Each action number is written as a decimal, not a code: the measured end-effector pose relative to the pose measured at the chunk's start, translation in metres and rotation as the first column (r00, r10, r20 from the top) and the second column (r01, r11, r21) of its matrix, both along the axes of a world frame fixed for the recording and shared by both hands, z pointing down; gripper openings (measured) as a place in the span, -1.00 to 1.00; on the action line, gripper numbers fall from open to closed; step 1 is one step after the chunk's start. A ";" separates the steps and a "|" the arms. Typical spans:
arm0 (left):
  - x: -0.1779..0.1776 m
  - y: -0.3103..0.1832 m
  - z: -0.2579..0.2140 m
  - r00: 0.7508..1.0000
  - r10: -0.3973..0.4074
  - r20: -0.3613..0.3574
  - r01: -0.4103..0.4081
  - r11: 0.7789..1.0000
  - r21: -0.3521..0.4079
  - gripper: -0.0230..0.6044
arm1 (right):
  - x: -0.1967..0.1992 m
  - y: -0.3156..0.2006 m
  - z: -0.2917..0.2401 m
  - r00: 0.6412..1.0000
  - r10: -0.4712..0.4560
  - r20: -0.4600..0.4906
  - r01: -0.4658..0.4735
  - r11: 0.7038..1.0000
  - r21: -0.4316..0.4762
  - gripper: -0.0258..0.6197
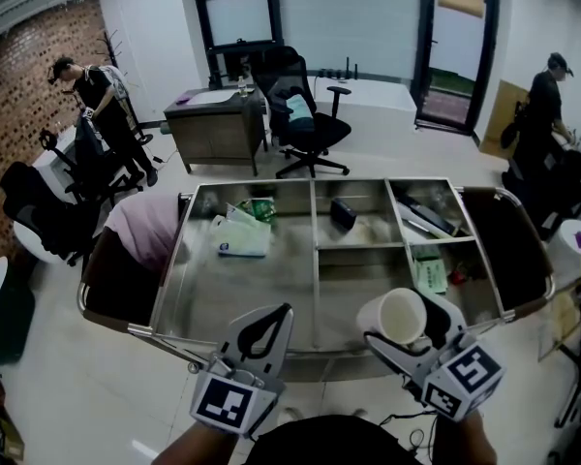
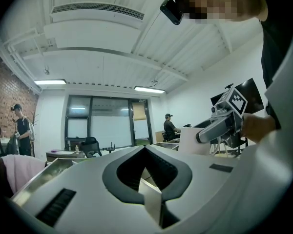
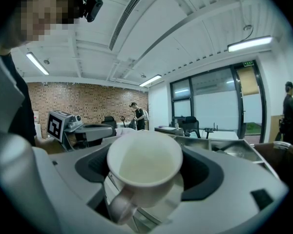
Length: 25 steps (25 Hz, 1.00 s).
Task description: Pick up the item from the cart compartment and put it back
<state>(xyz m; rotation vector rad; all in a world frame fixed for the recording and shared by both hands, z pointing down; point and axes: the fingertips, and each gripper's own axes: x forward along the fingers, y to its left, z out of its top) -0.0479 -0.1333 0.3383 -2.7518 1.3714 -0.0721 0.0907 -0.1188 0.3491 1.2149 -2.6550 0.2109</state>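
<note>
Head view: mug (image 1: 402, 316), cart (image 1: 316, 260), chair (image 1: 305, 114) beyond

At the bottom of my head view, the pale grey moulded-plastic left gripper (image 1: 282, 312) and its twin right gripper (image 1: 412, 325) have black inner linings. Each carries a white cube with black square markers (image 1: 228, 402). My operator's dark top (image 1: 320, 441) fills the bottom centre, with thin black cables (image 1: 404, 418) to its right.
</note>
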 end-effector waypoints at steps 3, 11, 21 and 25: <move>-0.001 -0.001 0.000 1.000 -0.003 0.000 0.003 1.000 0.000 -0.93 | -0.001 0.000 0.000 1.000 0.001 0.000 -0.001 1.000 0.001 0.45; -0.002 -0.003 -0.001 1.000 -0.006 0.005 0.006 1.000 0.009 -0.93 | 0.000 -0.002 0.000 1.000 0.005 0.007 -0.005 1.000 0.001 0.45; -0.013 -0.018 0.002 0.999 -0.040 0.036 0.040 0.999 0.007 -0.93 | 0.008 -0.015 -0.002 0.999 0.031 0.013 -0.031 0.999 0.014 0.45; -0.023 -0.035 0.007 0.996 -0.073 0.051 0.073 0.997 -0.005 -0.93 | 0.011 -0.026 -0.001 0.999 0.044 0.007 -0.044 0.999 0.019 0.45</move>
